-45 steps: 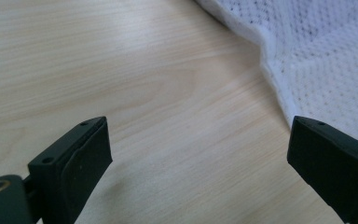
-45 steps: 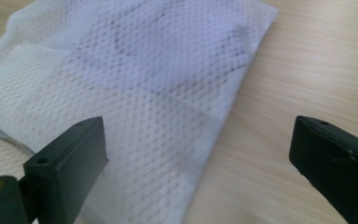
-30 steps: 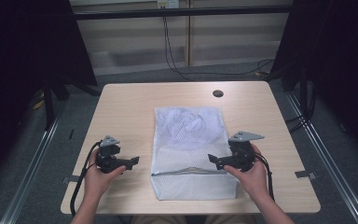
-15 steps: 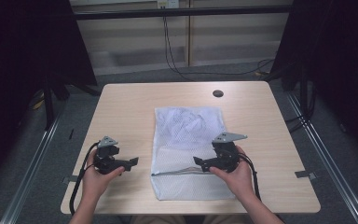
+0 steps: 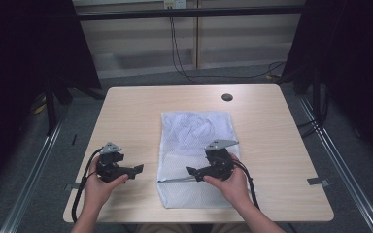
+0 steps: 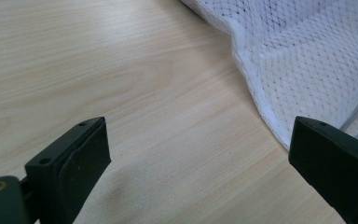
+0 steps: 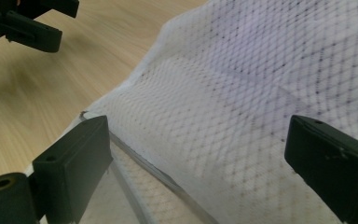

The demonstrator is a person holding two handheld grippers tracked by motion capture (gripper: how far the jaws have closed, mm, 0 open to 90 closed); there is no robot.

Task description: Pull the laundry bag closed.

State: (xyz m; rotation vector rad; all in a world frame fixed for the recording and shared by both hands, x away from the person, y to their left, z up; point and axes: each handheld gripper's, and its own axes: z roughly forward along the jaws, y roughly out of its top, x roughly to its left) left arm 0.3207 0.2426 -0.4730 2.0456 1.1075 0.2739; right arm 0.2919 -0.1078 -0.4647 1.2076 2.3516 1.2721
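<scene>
While both hands sit at the near edge of the worktop (image 5: 126, 104), the right gripper (image 5: 197, 173) hovers over the near part of the white mesh bag (image 5: 194, 133), jaws wide apart above its dark zipper line (image 7: 140, 161). The left gripper (image 5: 135, 171) is just beside the bag's left edge over bare wood, jaws likewise apart and holding nothing. The bag lies flat at the worktop's middle. Farther off, a small dark round spot (image 5: 227, 97) marks the far side
</scene>
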